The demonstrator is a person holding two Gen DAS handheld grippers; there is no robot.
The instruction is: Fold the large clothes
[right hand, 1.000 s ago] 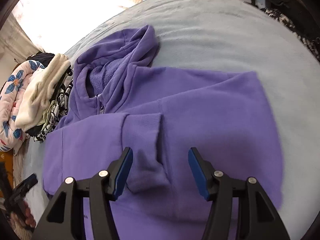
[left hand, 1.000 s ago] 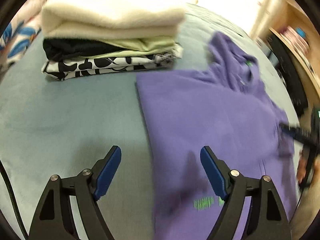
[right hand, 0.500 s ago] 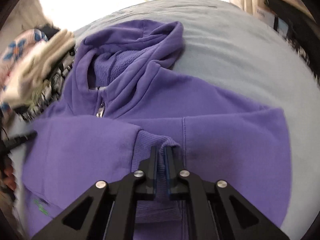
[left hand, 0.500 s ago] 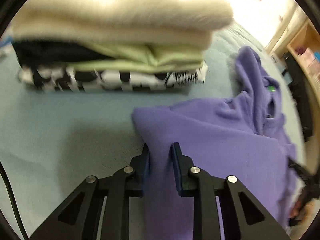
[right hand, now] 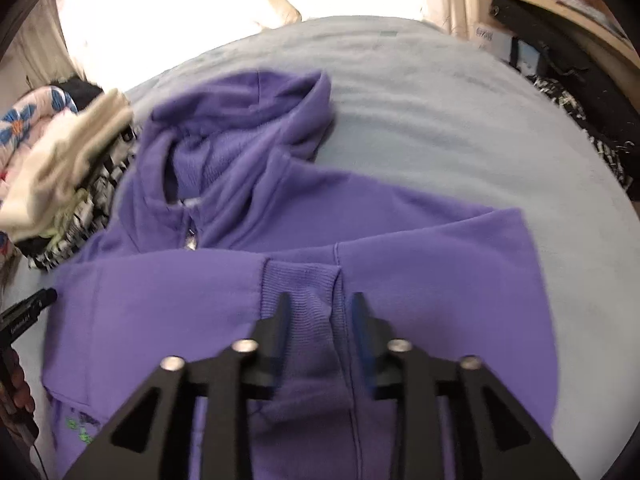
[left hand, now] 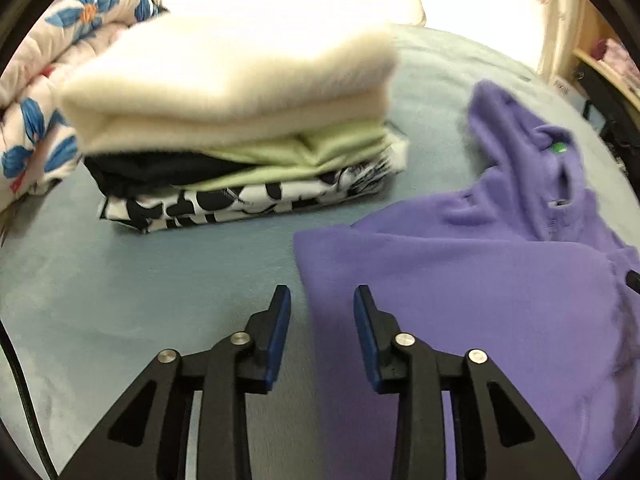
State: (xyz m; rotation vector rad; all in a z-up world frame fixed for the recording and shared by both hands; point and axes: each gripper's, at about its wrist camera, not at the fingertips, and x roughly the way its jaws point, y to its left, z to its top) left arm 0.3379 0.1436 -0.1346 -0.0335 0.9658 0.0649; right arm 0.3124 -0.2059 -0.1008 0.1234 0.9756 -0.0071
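Hoodie [right hand: 360, 240] sat between my jaws on both sides but neither was pinching it. R gripper [right hand: 318, 320] had just been opening, pads released, w/ the ribbed cuff [right hand: 304, 284] of a folded-in sleeve lying loose in the gap. L gripper [left hand: 322, 320] had also just been opening; its pads straddled the hoodie's side edge, not pressing, one pad over bare bed [left hand: 120, 300], the other over purple cloth.

Outward from there: both sleeves looked folded across the body, side edges fairly straight, so I judged the sleeve folds done. Hood [right hand: 248, 120] was still spread out toward the far edge of the bed, not tucked. Body hadn't been folded over on itself yet, so I reckoned roughly halfway: hood in, then fold the body, then move it.

Stack of folded clothes [left hand: 240, 120] stood near the bed's far left corner, just beside the hoodie's shoulder, prob. where it goes next.
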